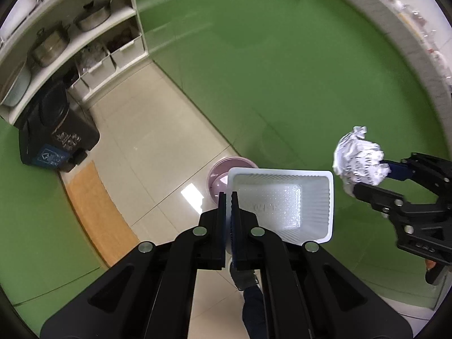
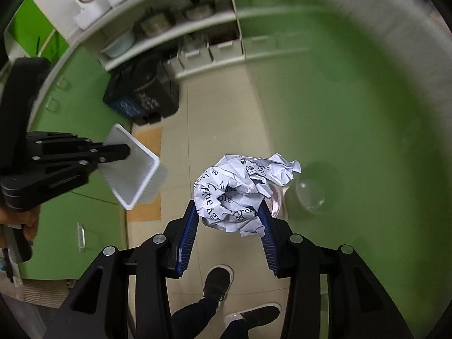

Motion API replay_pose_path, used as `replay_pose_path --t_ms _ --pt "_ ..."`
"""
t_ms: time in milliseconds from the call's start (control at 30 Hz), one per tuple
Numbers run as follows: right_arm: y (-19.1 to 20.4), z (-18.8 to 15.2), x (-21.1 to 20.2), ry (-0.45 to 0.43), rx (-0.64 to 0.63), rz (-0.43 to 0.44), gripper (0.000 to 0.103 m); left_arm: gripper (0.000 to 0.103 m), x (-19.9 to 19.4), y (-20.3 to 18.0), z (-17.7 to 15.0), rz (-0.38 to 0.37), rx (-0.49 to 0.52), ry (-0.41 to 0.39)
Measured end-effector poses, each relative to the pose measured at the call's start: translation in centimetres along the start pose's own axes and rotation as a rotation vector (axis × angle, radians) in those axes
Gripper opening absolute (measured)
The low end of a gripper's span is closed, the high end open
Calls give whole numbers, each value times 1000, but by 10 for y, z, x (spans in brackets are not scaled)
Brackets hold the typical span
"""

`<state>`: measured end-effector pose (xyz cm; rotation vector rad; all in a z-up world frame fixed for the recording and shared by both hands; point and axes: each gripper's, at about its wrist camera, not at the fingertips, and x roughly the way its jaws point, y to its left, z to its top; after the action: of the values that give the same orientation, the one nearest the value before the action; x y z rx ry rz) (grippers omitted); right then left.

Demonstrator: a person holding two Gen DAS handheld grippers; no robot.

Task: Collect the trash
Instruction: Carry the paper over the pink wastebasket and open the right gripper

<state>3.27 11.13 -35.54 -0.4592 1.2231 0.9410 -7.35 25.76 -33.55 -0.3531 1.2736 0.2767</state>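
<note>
Left tool (image 1: 228,197): jaws closed on the rim of a white plastic tray (image 1: 285,200), held in the air and tilted, open side toward the left wrist camera. Right tool (image 2: 229,214): blue pads (image 2: 188,233) clamped on both sides of a crumpled printed paper ball (image 2: 237,195), also held in the air. Both tools point steeply down over the edge of the green surface (image 1: 268,84). A pink bin (image 1: 219,176) stands on the tiled floor (image 1: 147,141) just below the tray. A dark recycling bin (image 1: 56,135) sits farther off, beside the shelf (image 1: 84,36) with pots (image 1: 49,46). The person's shoes (image 2: 217,282) show on the floor.
</note>
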Motion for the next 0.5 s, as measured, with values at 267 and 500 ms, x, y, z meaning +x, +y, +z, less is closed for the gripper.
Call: replay_pose_path --t_ms 267,500 --pt "-10 2 131 103 -26 14 42 2 68 34 -12 7 -38 25" --pt "-14 0 187 126 -40 10 51 2 108 45 -14 9 -55 35"
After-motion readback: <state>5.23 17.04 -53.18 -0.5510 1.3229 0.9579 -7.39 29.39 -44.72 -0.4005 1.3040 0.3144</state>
